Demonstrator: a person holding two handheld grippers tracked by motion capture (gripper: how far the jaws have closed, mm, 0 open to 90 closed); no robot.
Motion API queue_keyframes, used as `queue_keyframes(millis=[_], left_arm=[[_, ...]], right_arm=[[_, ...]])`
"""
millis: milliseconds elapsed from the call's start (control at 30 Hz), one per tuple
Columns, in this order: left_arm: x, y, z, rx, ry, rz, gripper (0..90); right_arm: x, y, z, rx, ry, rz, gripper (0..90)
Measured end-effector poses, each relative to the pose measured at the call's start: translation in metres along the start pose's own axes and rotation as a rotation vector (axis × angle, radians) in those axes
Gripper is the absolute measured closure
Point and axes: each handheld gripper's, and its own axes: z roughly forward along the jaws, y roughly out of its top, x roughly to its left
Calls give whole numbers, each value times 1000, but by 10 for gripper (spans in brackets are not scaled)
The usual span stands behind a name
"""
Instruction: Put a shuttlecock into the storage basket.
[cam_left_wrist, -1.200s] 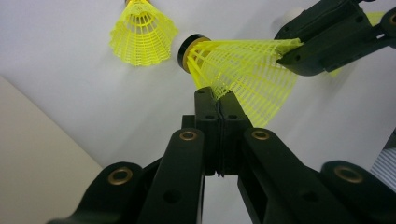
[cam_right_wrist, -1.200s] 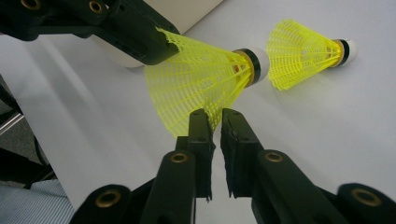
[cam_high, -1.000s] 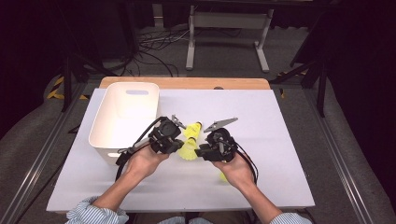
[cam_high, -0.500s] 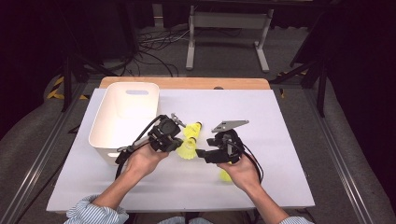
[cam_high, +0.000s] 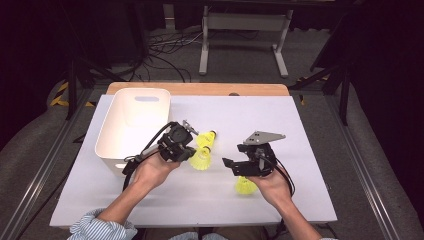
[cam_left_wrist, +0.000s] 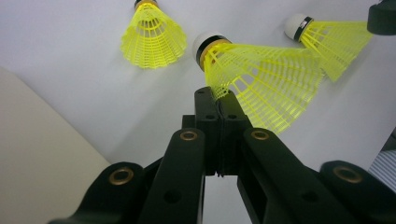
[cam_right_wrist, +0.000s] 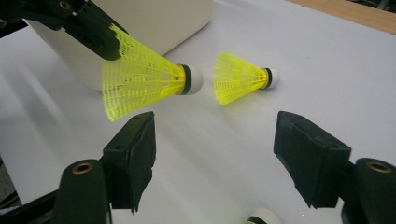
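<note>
in the high view the left tongs (cam_high: 189, 148) sit near the middle of the white table (cam_high: 300, 130), clamped shut on the skirt of a yellow shuttlecock (cam_high: 201, 158), with a second shuttlecock (cam_high: 206, 139) lying just beside it at about 1 o'clock and the white bin (cam_high: 131, 125) close at 10 o'clock. the right tongs (cam_high: 231, 164) hang well off at 3 o'clock from the held shuttlecock, empty, their jaws having just been opening with nothing between them; a third shuttlecock (cam_high: 245, 185) lies on the table under that hand. in the left gripper view the jaws are pressed together on the thin mesh edge of the held shuttlecock (cam_left_wrist: 261, 79), cork end toward 10 o'clock, while the second shuttlecock (cam_left_wrist: 152, 32) rests at 11 o'clock and the third shuttlecock (cam_left_wrist: 334, 42) at 2 o'clock; the bin wall (cam_left_wrist: 37, 154) fills the 8 o'clock corner. in the right gripper view the jaws stand wide apart with bare table between them, the held shuttlecock (cam_right_wrist: 140, 81) at 11 o'clock, the second one (cam_right_wrist: 240, 77) at 12 o'clock, and a cork tip (cam_right_wrist: 264, 217) at 6 o'clock. the likely trouble: the pinch is only on the flimsy skirt rim, so the mesh could crumple or slip free on the way to the bin, and a low swing could knock the neighbouring shuttlecock.
</note>
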Motion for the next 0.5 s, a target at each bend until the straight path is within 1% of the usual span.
queue_keyframes(millis=[100, 133, 167, 267, 500], left_arm=[[0, 0, -2, -2, -2, -2, 898], [0, 0, -3, 1, -2, 4, 898], [0, 0, -4, -4, -2, 3, 898], [1, 0, -5, -9, -3, -2, 898], [3, -1, -8, -10, -4, -3, 898]], right_arm=[[-4, -4, -4, -14, -15, 0, 284], [-5, -5, -5, -18, -20, 4, 278], [-8, -8, -8, -27, -28, 5, 267], [-10, -11, -10, -34, -35, 7, 256], [-21, -25, -21, -66, -71, 26, 230]])
